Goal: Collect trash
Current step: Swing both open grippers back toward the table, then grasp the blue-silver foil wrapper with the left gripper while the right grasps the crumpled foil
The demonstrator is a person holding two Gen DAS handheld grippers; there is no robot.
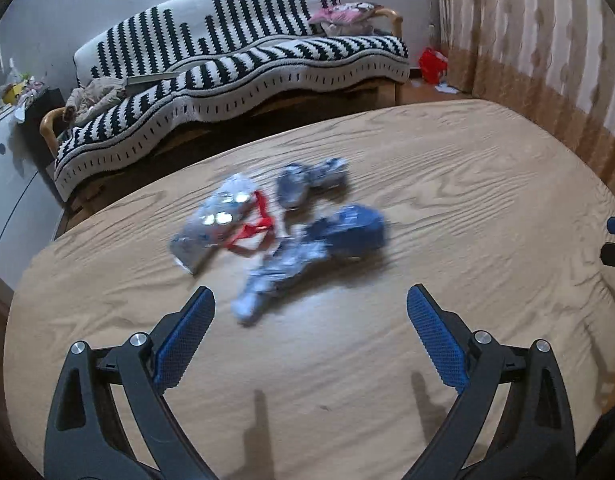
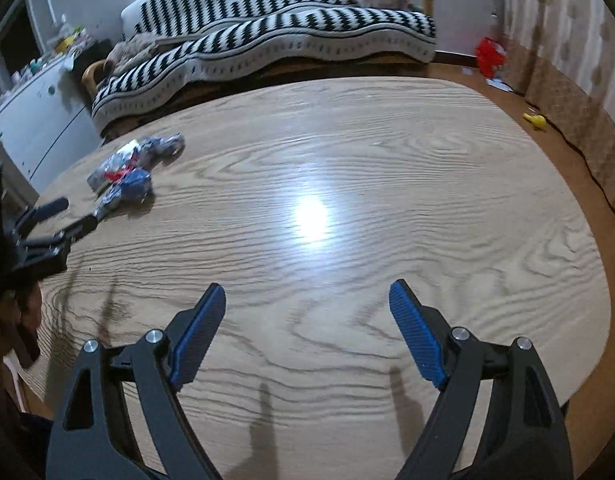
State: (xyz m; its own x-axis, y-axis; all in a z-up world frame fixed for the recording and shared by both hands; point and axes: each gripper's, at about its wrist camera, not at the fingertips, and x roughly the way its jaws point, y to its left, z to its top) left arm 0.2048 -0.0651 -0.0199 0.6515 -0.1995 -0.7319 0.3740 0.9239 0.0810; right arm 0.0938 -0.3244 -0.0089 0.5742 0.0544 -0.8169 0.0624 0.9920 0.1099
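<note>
- The left gripper (image 1: 310, 300) hung over the table (image 1: 467, 184) with its jaws spread wide and nothing between them
- Just ahead of its fingertips lay the trash, bunched together near the table's left side: a long blue wrapper (image 1: 307, 256) nearest, a silvery packet (image 1: 215, 216) with a red strip (image 1: 255, 228) to its left, and a small blue-white wrapper (image 1: 311, 180) behind
- The pieces were blurred in the left view, so which ones touched or overlapped could not be told for sure; they looked heaped against each other
- The right gripper (image 2: 307, 320) was open too, holding nothing, over bare wood well to the right of the pile, with only a bright glare patch ahead of it
- From the right view the pile (image 2: 135, 168) sat far off to the left, with the left gripper's fingers right beside it
- My read: the step in hand was the first pick, and it belonged to the left gripper
- Best bet looked like the long blue wrapper: straddle its near end, pads either side, come down until the tips nearly met the wood, then close
- Thin film would likely slip or crumple, so a firm, full close on a thick fold seemed wiser than pinching an edge
- Risk: sweeping neighbours off the nearby table edge
- No bin was visible in either view
</note>
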